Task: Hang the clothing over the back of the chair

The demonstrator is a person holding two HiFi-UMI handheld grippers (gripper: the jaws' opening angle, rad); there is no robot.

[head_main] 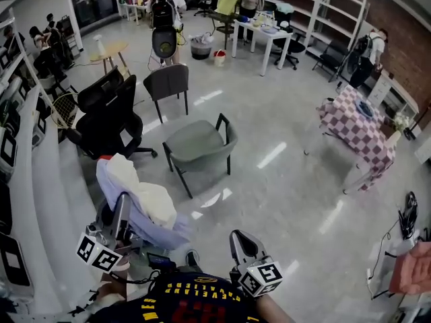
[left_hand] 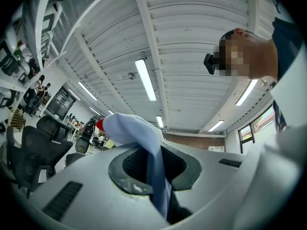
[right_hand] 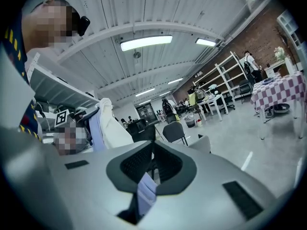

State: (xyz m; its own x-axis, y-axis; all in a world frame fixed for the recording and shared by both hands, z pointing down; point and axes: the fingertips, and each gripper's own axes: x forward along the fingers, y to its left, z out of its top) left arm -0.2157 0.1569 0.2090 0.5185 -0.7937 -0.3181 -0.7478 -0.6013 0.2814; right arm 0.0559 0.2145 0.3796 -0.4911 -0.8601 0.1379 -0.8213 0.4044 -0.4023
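The clothing [head_main: 145, 204] is a pale blue garment with a cream lining, bunched low in the head view between my two grippers. My left gripper [head_main: 122, 207] is shut on a fold of it. In the left gripper view the blue cloth [left_hand: 136, 131] rises out of the closed jaws [left_hand: 156, 166]. My right gripper [head_main: 240, 239] is also shut on a strip of the blue cloth [right_hand: 146, 193], pinched in its jaws [right_hand: 151, 174]. The rest of the clothing [right_hand: 109, 124] hangs at that view's left. A grey armchair [head_main: 200, 145] stands ahead on the floor, apart from both grippers.
Two black office chairs [head_main: 108, 113] stand at the left by a long white bench [head_main: 40, 200]. A dark grey chair [head_main: 168, 81] stands behind the armchair. A checked-cloth table [head_main: 358, 130] is at the right, with white tables and shelving [head_main: 269, 32] at the back.
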